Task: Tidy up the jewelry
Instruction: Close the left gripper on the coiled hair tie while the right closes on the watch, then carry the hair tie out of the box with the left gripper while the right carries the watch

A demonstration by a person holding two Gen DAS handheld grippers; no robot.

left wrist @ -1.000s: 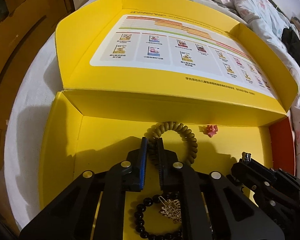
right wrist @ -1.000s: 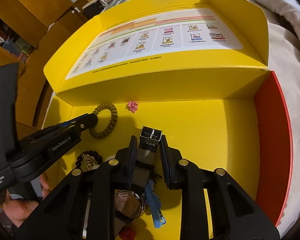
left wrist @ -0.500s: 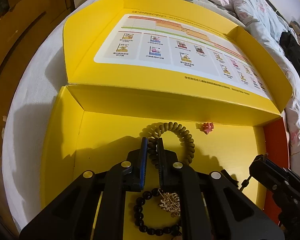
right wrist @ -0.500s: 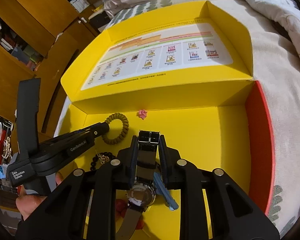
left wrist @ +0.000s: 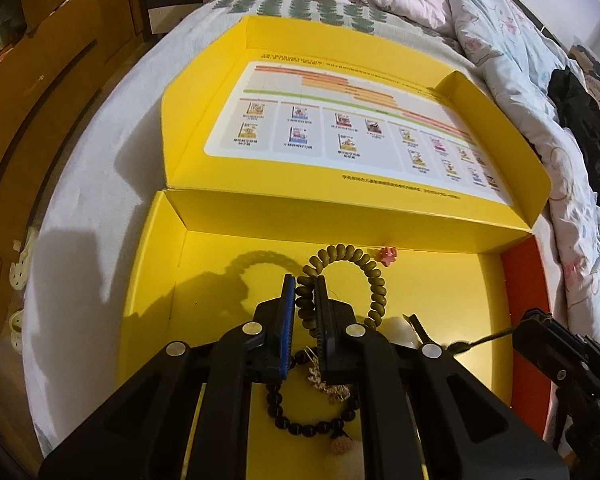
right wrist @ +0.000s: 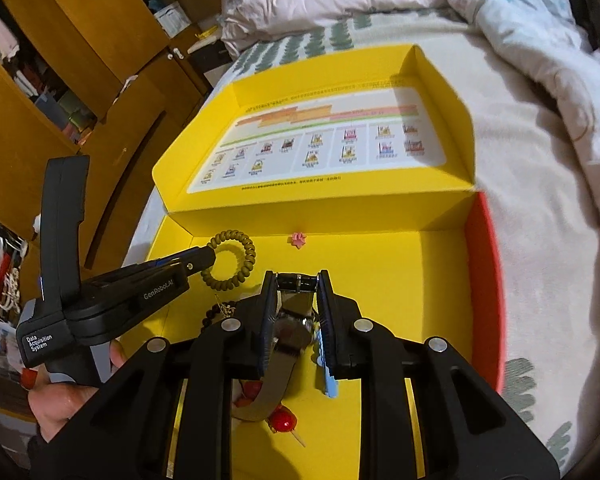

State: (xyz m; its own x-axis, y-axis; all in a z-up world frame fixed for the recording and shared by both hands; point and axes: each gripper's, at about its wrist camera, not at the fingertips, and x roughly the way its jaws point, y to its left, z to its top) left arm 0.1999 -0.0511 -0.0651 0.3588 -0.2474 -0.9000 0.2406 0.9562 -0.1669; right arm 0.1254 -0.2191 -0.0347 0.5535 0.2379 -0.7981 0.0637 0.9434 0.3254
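My left gripper is shut on an olive coil bracelet and holds it above the floor of the open yellow box. The bracelet shows in the right wrist view too, hanging from the left gripper. My right gripper is shut on a wristwatch, lifted with its strap hanging down. A black bead bracelet with a gold brooch lies on the box floor below my left gripper. A small pink star charm sits at the back wall.
The box lies on a bed with its printed lid folded back. A red box side is at the right. A blue clip and red bead pin lie under the right gripper. Wooden cabinets stand left, bedding right.
Both grippers have risen and drawn back from the box floor, each carrying its piece. The coil bracelet and the watch now hang higher above the box.
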